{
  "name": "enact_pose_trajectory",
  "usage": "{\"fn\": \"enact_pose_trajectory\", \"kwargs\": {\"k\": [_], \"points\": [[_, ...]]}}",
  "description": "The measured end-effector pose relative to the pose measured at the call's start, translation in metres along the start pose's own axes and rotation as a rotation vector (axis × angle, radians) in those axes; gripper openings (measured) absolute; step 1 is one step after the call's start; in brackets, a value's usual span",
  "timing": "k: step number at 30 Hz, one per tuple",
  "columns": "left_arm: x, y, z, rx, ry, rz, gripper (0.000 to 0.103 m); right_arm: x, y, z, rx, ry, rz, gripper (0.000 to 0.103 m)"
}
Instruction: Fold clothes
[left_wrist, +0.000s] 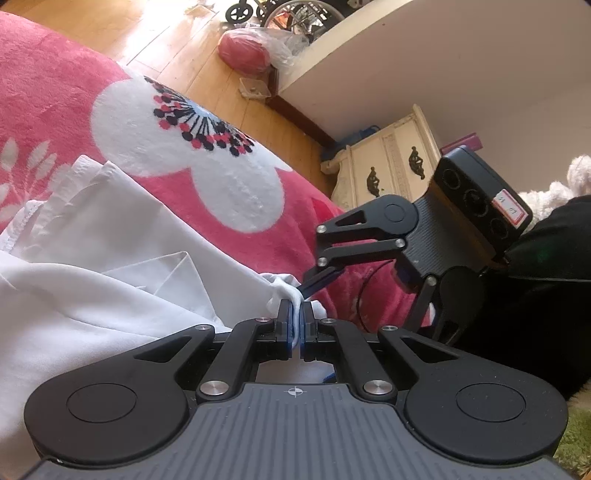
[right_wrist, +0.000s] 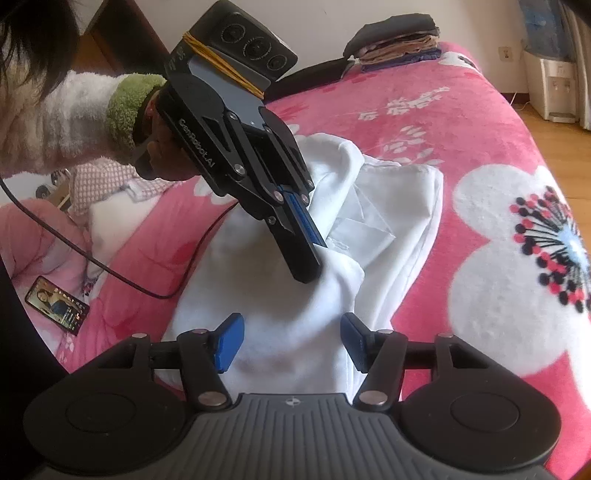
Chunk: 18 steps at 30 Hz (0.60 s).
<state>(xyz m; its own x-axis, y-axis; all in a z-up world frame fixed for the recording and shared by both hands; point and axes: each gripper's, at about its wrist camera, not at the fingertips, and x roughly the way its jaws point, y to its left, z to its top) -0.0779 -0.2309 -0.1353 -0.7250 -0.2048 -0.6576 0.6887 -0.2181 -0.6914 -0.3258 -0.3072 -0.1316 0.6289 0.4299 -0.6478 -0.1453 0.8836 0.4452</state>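
Two tools are working on a white shirt (right_wrist: 388, 206) lying on the pink bed (right_wrist: 480, 122): left tool (right_wrist: 312, 264) is pinching it, right tool (right_wrist: 291, 341) is spread, maybe just touching it

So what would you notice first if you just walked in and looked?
Probably the bright pink blanket with its big white flower, spread over the bed. In the middle lies a crumpled white garment, and the left gripper is shut on a bunch of it while the right gripper sits open just above the cloth. A small stack of folded clothes waits at the far edge.
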Motion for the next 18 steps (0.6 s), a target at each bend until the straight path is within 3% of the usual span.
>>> {"fn": "enact_pose_trajectory", "kwargs": {"k": [9,14,18], "points": [[-0.001,0.005,-0.001,-0.019,0.002,-0.039,0.002,0.008,0.001,-0.003,-0.033,0.002,-0.016,0.063],[-0.003,0.002,-0.001,0.006,-0.024,-0.021,0.004,0.015,0.001,-0.003,-0.007,-0.006,0.034,0.060],[-0.006,-0.002,-0.003,0.038,-0.026,0.029,0.021,0.020,0.000,-0.003,0.025,0.015,0.072,0.052]]}}
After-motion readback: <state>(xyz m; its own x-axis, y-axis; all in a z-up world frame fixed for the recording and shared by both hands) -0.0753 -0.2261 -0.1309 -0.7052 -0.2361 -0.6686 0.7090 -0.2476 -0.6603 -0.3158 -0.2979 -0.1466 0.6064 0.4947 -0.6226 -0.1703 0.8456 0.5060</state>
